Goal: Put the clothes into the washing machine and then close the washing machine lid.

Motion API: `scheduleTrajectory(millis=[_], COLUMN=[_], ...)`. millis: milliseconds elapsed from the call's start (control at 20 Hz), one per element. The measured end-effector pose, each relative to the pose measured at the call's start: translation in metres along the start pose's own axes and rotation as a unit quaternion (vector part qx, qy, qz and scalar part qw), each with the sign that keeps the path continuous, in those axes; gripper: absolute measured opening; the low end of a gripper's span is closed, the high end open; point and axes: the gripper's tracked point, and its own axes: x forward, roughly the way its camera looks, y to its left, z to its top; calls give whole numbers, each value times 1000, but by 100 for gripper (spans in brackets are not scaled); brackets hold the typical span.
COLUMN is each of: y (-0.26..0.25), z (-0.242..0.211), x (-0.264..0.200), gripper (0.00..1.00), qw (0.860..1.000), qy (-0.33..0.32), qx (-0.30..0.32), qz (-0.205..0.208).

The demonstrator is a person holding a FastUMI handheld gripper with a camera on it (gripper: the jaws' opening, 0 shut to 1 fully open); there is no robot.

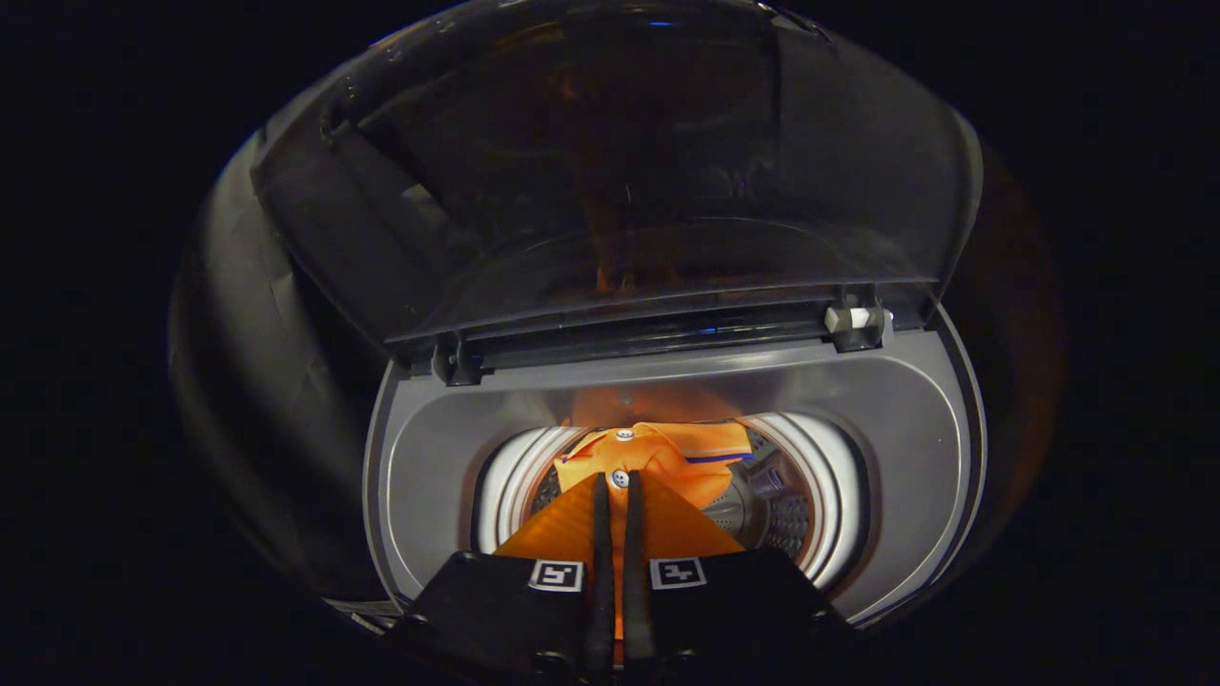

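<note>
My gripper (617, 481) is what I see of the rig: two long, thin fingers (600, 534) running forward side by side, nearly touching, with only a narrow slit between them. Each finger rises from a broad, dark, blocky mount (496, 610) with flat angled faces, one mount on each side. On the top inner corner of each mount sits a small square marker (556, 575), white with a black blocky pattern; the second marker (678, 573) mirrors it across the slit. The mounts widen toward me and have a matte finish. I can make out no cables or screws on them in this dim light.
</note>
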Motion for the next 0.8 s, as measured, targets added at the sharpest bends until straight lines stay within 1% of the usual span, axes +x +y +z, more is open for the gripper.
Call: scheduleTrajectory(millis=[100, 150, 350, 600, 800], y=[-2, 0, -10, -4, 3], z=[-2, -1, 6, 5, 18], x=[1, 0, -6, -19, -56], gripper=[12, 30, 100, 99, 99], qw=[1000, 1000, 1000, 999, 998], qy=[2, 1, -9, -22, -49], qx=[0, 2, -20, -20, -25], qz=[-4, 1, -20, -14, -9])
